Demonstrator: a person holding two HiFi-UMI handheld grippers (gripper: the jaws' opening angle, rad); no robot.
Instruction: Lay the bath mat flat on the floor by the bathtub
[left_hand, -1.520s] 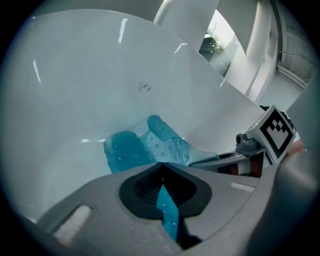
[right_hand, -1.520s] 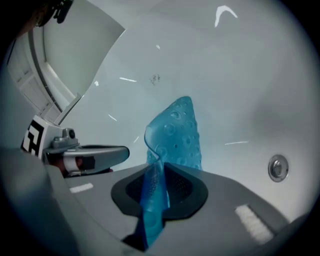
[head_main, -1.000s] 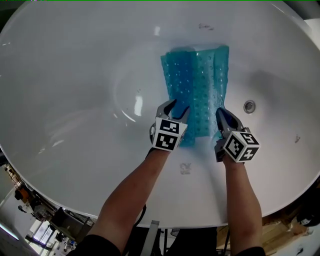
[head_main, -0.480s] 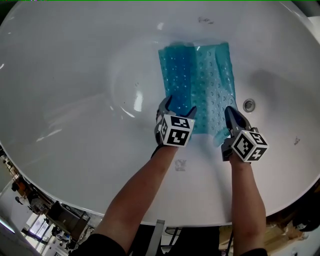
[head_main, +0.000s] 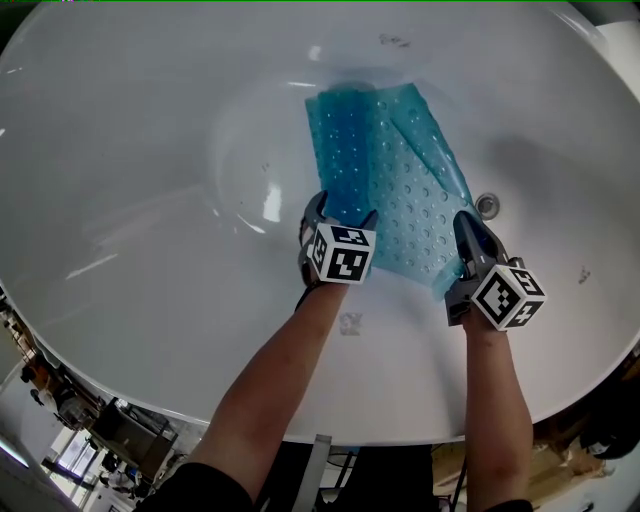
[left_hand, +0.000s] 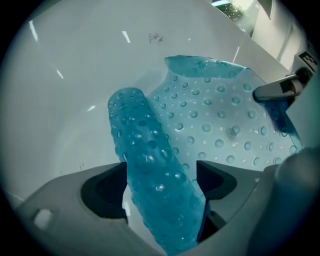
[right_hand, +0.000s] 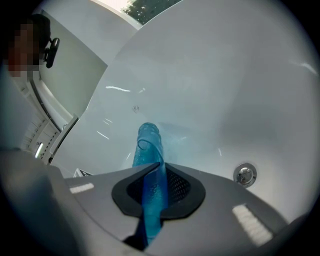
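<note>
the bath mat (head_main: 395, 185) lies inside the bathtub (head_main: 140, 150), on its floor beside the drain (head_main: 486, 205), with its left side curled into a roll. right gripper (head_main: 468, 228): jaws closed on the mat's near right edge. left gripper (head_main: 343, 210): jaws have just been opening and stand apart, with the roll between them but not pressed. risk: with only one edge held, lifting will likely let the free side sag, drag and fold over. the studded surface may also cling to the smooth tub wall and pull the thin edge out of the closed jaws. clamp the left side before lifting toward the near rim. writing: small dark marks (head_main: 392, 41) at the tub's far edge and on its near wall are too small to read; no brand is legible
</note>
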